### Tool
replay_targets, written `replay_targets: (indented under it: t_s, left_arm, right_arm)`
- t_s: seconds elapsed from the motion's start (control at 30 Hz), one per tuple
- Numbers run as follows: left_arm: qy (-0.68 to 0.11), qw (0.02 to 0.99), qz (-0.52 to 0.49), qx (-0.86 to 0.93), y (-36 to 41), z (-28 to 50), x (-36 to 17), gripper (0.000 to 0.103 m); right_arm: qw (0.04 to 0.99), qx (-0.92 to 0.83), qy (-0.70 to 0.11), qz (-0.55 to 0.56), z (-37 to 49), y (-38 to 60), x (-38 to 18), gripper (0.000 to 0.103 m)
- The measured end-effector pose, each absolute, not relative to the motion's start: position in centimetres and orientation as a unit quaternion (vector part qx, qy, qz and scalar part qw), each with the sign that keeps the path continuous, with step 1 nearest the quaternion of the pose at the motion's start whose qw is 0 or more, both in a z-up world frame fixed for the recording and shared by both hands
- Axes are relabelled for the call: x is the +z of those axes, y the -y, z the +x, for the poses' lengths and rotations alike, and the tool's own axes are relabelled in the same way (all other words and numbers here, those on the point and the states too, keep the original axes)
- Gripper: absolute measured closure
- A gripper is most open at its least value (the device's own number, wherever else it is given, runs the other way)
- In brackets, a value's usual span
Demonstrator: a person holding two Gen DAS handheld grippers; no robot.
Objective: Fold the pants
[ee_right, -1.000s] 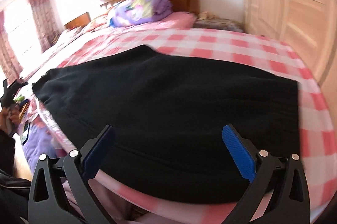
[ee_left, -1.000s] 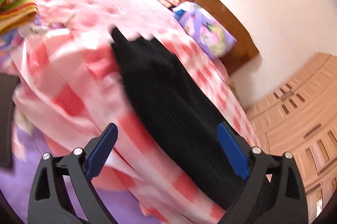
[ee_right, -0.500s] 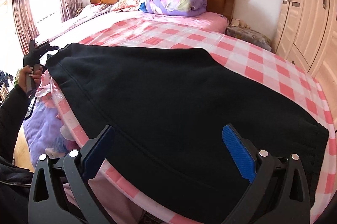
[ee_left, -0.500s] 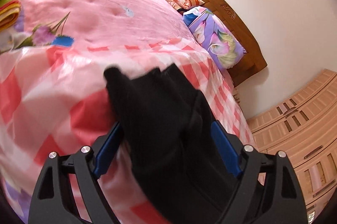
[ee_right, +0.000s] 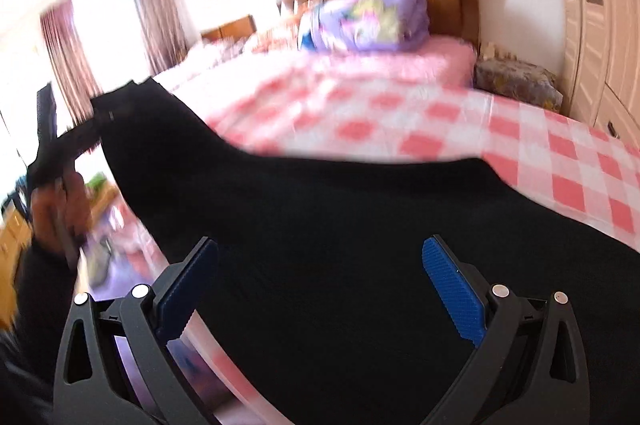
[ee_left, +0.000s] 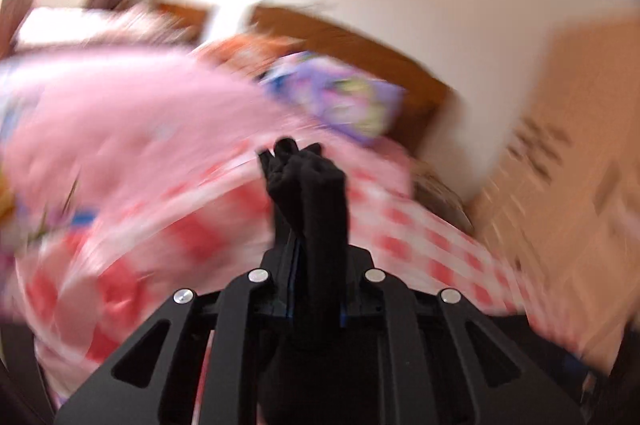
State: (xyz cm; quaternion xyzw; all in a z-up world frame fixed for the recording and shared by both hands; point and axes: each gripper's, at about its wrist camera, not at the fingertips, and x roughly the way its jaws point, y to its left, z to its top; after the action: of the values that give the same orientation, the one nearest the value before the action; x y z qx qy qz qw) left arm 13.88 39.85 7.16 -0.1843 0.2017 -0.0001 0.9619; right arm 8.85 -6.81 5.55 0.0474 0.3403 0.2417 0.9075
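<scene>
Along the near edge of the bed [ee_right: 560,153], with its pink checked sheet, the black pants [ee_right: 360,245] lie spread out, one end lifted off the cloth. The left tool [ee_left: 310,249] has just been closing and is now clamped narrow on that bunched end, which stands up between its pads; a moment earlier its jaws were wide around loose fabric. Seen from the other side, the person's hand [ee_right: 60,209] holds that tool up at the pants' far corner. I judge the first fold is starting. The right tool [ee_right: 320,289] hovers wide over the middle of the pants, gripping nothing. No brand, label or writing is readable anywhere; motion blur smears most of the room.
</scene>
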Motion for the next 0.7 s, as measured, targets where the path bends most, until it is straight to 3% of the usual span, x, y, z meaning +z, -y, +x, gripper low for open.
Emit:
replay_targets:
  t_s: [0.13,0.27,0.37,0.4,0.43,0.5,0.6,0.7]
  left_arm:
    - [-0.186,0.976,-0.046,-0.101,-27.3,11.9,9.2,0.089]
    - [-0.222,0.955,0.040,-0.192,-15.9,11.1,4.8,0.087]
    - [-0.290,0.916,0.073,-0.269,-9.9,11.3,-0.2,0.068]
    - [-0.295,0.908,0.083,-0.284,-8.9,10.8,-1.0,0.054]
    - [-0.284,0.907,0.096,-0.295,-8.3,9.7,-1.4,0.034]
    - [-0.238,0.915,0.107,-0.309,-8.7,7.0,-0.6,0.014]
    - [-0.215,0.926,0.080,-0.299,-13.2,5.0,1.1,0.013]
    - [-0.232,0.956,0.015,-0.180,-21.8,6.2,1.5,0.013]
  right_arm:
    - [0.926,0.197,-0.309,0.089,7.8,10.6,6.6,0.004]
    - [0.939,0.118,-0.287,0.147,6.1,17.4,7.0,0.004]
    - [0.925,0.089,-0.311,0.200,5.7,21.4,6.0,0.004]
    - [0.920,0.088,-0.318,0.213,5.6,22.0,5.7,0.004]
    - [0.913,0.091,-0.325,0.229,5.5,22.6,5.2,0.004]
    - [0.902,0.104,-0.336,0.250,5.5,22.9,4.1,0.004]
    - [0.891,0.139,-0.354,0.248,5.8,21.3,2.7,0.004]
    - [0.863,0.215,-0.380,0.256,6.5,18.4,1.4,0.004]
